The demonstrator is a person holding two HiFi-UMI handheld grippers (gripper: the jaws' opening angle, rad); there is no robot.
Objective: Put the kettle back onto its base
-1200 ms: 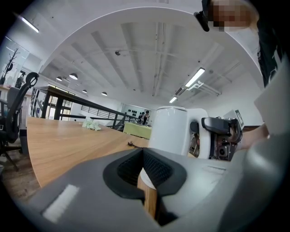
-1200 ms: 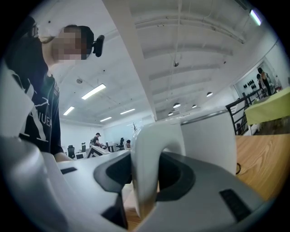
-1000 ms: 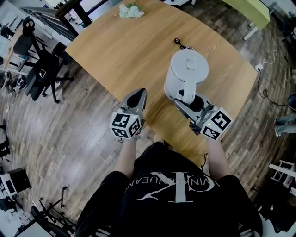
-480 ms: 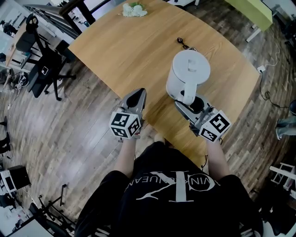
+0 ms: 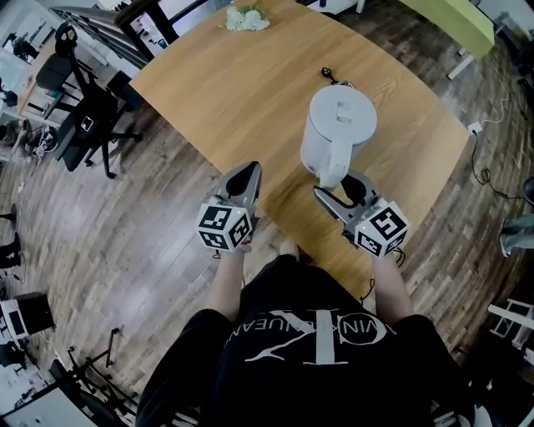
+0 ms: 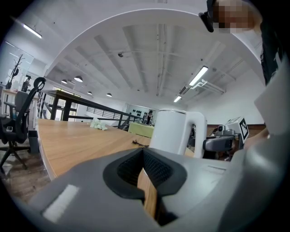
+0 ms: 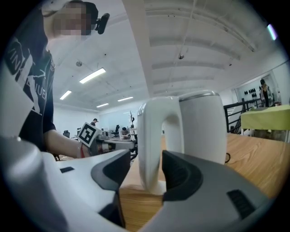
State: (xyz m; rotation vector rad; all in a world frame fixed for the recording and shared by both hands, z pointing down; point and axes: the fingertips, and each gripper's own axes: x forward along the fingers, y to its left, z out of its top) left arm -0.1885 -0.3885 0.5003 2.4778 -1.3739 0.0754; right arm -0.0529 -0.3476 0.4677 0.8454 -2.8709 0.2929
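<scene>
At the table's near edge, your left gripper (image 5: pixel 247 171) sits idle, with its jaws together and nothing between them.

Just right of it, your right gripper (image 5: pixel 335 185) straddles the handle (image 7: pixel 152 145) of the kettle (image 5: pixel 338 125). Its jaws have just been opening and now stand wide. The handle is between them, daylight shows on one side, and the pads (image 7: pixel 179 174) are not pressing.

Kettle: upright on the table (image 5: pixel 217 92), toward its right side, lid down, carried by neither gripper. You cannot see the base apart from the body. A cord (image 5: pixel 332 79) trails out behind the kettle, so it probably sits on the base already; that is judgement only.

Handling: the shell is hard, smooth and stiff, so likely slippery against the pads. Its weight depends on the water inside, which is not visible. The load hangs off to one side of the handle, so expect it to tip. If you regrip, take the straight middle of the handle, squarely.

Far edge: a small white-and-green bunch (image 5: pixel 246 18), well apart from everything.
</scene>
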